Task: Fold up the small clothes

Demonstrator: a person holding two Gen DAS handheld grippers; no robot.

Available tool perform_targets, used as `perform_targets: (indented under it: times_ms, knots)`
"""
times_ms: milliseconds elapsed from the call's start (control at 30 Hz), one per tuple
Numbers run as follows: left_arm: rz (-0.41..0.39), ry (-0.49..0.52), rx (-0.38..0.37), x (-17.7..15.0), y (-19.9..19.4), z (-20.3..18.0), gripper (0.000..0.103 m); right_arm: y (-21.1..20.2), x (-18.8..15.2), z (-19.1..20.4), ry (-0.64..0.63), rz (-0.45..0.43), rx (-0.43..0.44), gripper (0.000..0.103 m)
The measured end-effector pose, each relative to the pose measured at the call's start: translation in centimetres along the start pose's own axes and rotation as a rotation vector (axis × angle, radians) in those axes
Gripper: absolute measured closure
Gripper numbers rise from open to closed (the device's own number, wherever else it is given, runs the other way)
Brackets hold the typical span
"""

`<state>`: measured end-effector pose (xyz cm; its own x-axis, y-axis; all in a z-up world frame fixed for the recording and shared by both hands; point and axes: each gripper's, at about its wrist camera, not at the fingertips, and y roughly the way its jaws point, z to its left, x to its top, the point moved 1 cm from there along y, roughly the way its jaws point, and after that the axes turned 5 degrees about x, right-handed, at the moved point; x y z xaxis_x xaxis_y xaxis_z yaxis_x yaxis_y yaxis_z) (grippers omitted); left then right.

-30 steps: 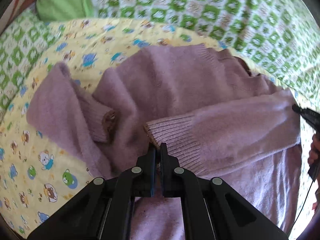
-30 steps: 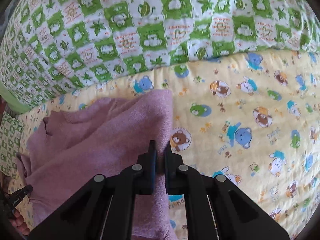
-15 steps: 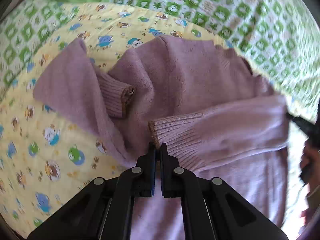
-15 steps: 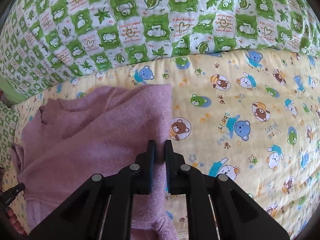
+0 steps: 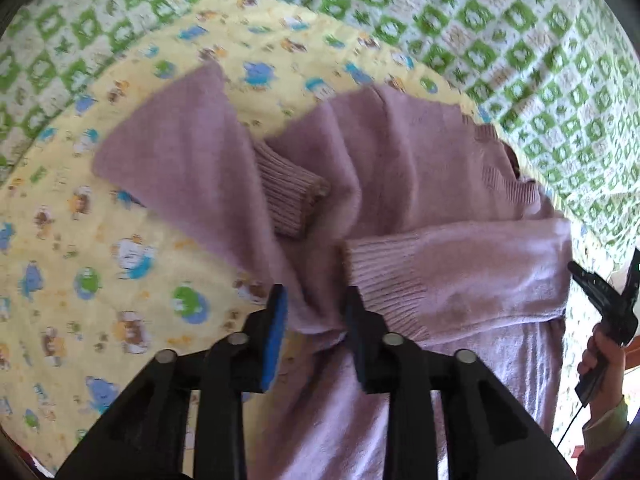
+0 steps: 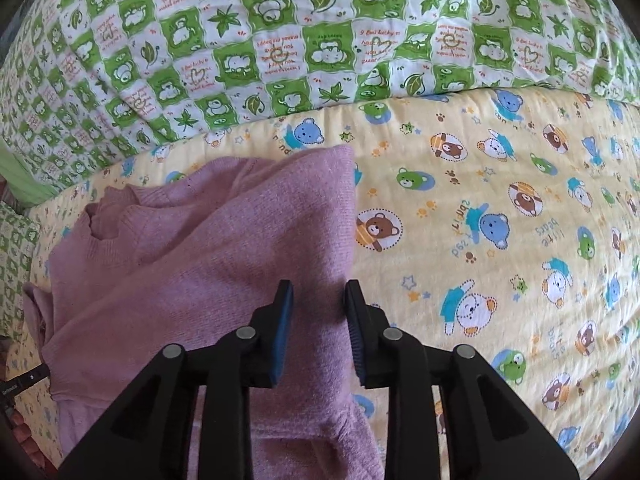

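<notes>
Left wrist view: the left hand-held gripper (image 5: 314, 314) has just been opening; its jaws now stand partly apart, blue pads showing. A fold of the lilac sweater (image 5: 400, 152) lies between them, but the pads do not press on it. The right-hand finger (image 5: 360, 320) sits just beside the ribbed cuff (image 5: 380, 272) of the sleeve folded across the body; whether it touches I cannot tell. The other sleeve (image 5: 180, 160) is folded in too, its cuff (image 5: 292, 188) lying on the chest. The sweater lies on a yellow bear-print sheet (image 5: 100, 260), which is bare to the left of the jaws. A green-checked quilt (image 5: 500, 40) borders it along the top and right. At the right edge a hand (image 5: 600, 360) grips the right hand-held gripper (image 5: 604, 296), close to the sweater's folded side.

Right wrist view: the right hand-held gripper (image 6: 318, 300) has also just been opening. Its jaws are partly apart over the sweater's (image 6: 200, 260) straight folded edge, cloth between them but not pinched. The collar lies at the left. To the right, the sheet (image 6: 500, 240) lies bare across a wide stretch. The quilt (image 6: 320, 40) rises behind it.
</notes>
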<state>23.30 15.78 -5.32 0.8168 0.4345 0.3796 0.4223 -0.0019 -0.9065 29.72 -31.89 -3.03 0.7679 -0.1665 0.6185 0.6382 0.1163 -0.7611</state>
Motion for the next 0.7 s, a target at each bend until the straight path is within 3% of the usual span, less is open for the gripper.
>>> perform_targets:
  times_ms: [33,133,367,433,500,567,600,633,700]
  knots:
    - [-0.012,-0.006,0.026,0.0,-0.6,0.5,0.06,-0.4,-0.3,0.1,0.002,-0.005,0.003,0.072]
    - [-0.052,-0.021,0.093,0.5,-1.5,1.8,0.048,-1.8,-1.2,0.5,0.016,-0.013,0.027,0.072]
    - [-0.024,-0.103,0.099,2.3,-0.5,3.7,0.042,-3.4,-4.7,4.1,-0.004,0.036,0.119,0.072]
    - [-0.039,-0.082,0.15,3.6,0.4,2.9,0.035,-3.2,-5.7,5.2,-0.001,0.056,0.142,0.072]
    - [-0.041,-0.07,0.228,4.6,1.5,2.7,0.035,-2.9,-6.8,6.4,-0.003,0.085,0.162,0.072]
    - [-0.027,-0.05,0.339,6.0,3.5,2.9,0.048,-2.4,-7.6,7.3,-0.003,0.11,0.183,0.072]
    - [-0.016,-0.044,0.363,6.3,4.2,3.3,0.083,-2.3,-8.0,7.7,-0.004,0.119,0.193,0.072]
    - [0.006,-0.061,0.351,6.6,4.8,3.9,0.089,-2.2,-8.3,8.1,-0.005,0.132,0.205,0.072]
    - [-0.013,-0.084,0.314,6.6,4.0,4.3,0.092,-2.2,-8.8,8.8,-0.007,0.143,0.226,0.072]
